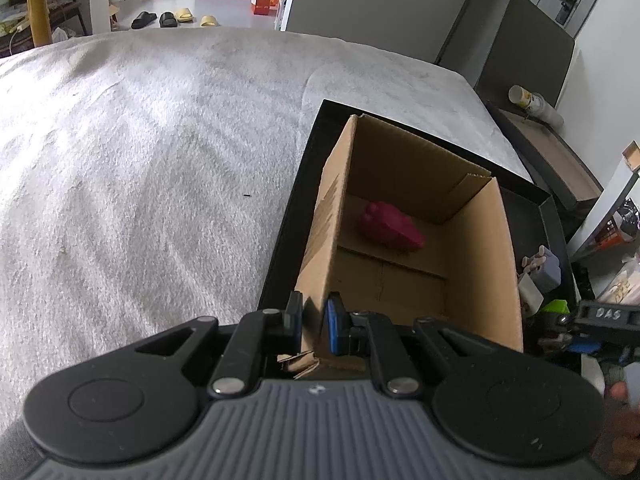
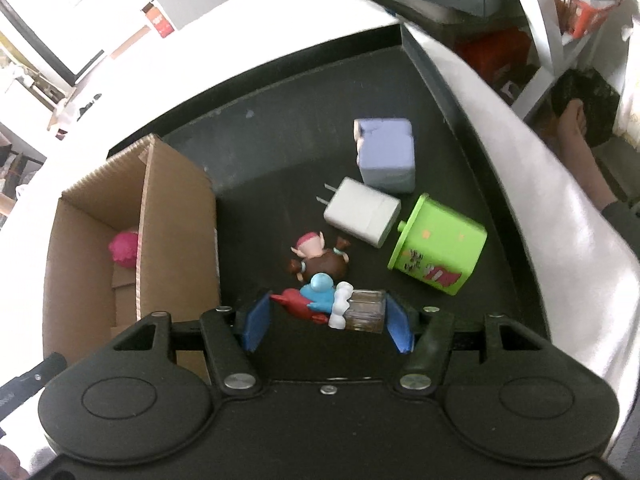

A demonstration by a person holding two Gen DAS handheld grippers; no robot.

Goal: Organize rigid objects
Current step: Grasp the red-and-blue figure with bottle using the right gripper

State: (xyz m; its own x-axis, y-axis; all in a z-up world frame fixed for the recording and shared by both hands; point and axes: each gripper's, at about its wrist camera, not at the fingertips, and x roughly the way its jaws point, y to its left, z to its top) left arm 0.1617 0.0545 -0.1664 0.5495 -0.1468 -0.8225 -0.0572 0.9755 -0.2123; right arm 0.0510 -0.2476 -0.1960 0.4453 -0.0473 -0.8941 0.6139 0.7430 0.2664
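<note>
The left gripper (image 1: 314, 322) points steeply down, its jaws clamped on the near wall of the cardboard box (image 1: 404, 240). Right of that box, the right gripper (image 2: 326, 320) angles down, jaws gripping a small figurine (image 2: 332, 304).

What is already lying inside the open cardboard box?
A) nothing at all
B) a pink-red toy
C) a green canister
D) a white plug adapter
B: both wrist views show a pink-red toy on the floor of the cardboard box, while the white plug adapter and the green canister lie outside it on the black tray.
</note>
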